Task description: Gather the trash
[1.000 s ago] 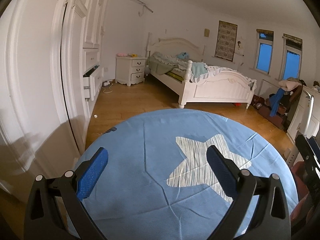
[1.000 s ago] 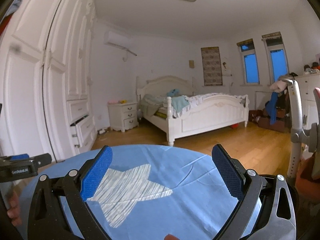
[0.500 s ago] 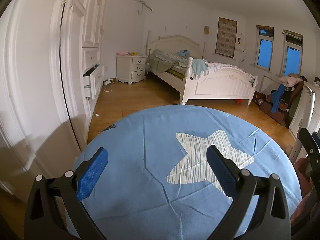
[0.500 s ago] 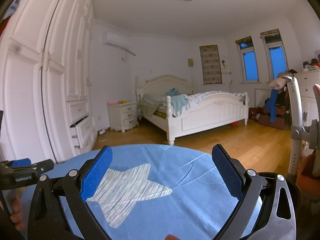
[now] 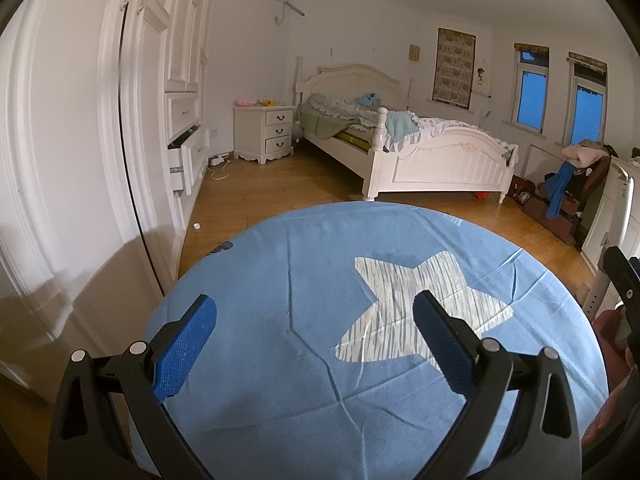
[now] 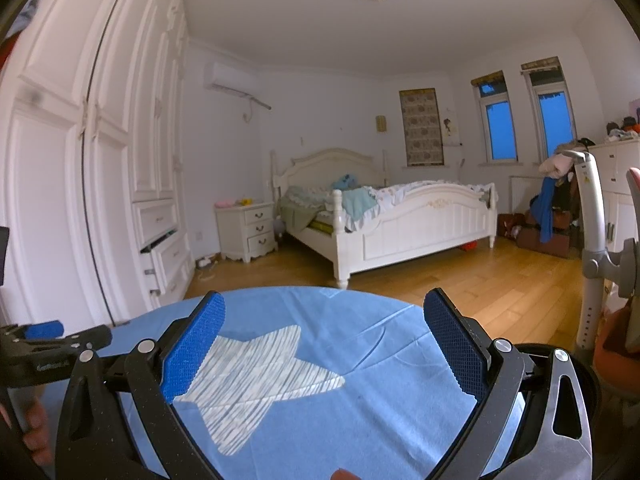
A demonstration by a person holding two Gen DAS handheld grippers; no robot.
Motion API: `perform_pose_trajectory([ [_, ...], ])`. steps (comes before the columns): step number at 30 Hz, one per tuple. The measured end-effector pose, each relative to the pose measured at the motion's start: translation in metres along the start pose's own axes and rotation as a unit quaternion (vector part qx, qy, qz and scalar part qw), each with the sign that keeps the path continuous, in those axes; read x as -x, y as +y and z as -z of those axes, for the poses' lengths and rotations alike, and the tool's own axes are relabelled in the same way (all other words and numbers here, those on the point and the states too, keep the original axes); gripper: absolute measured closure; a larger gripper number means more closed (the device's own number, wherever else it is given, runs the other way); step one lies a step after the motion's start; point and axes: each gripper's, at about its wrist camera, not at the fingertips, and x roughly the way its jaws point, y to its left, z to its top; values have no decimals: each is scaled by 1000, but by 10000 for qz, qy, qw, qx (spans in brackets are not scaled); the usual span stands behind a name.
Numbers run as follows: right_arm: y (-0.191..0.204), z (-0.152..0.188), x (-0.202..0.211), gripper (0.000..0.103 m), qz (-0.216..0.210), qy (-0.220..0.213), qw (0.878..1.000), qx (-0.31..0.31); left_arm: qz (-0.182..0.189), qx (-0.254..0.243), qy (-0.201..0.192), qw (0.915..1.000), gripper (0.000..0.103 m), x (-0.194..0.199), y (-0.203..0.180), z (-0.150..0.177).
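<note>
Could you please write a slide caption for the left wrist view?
Open left tool hovers over a blue star-patterned tablecloth, bedroom with white bed beyond.

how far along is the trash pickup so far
Nothing looks collected yet. The left gripper and right gripper are both open and empty above the blue star cloth. What's left: a small white scrap on the floor by the wardrobe, possibly trash, and no bin shows.

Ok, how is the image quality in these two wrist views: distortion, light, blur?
Left wrist view: strong fisheye bending of the wardrobe, dim warm light, a shadow on its lower doors, sharp blue cloth. Right wrist view: same curvature, dark corners, brighter ceiling, blue windows, no motion blur.
</note>
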Motion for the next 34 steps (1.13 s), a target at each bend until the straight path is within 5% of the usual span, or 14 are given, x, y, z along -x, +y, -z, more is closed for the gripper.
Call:
perform_pose_trajectory([
  [34,1,0,0,5,3,11,10000,-7,243,-10,38,9997,5,-1,-3,-2],
])
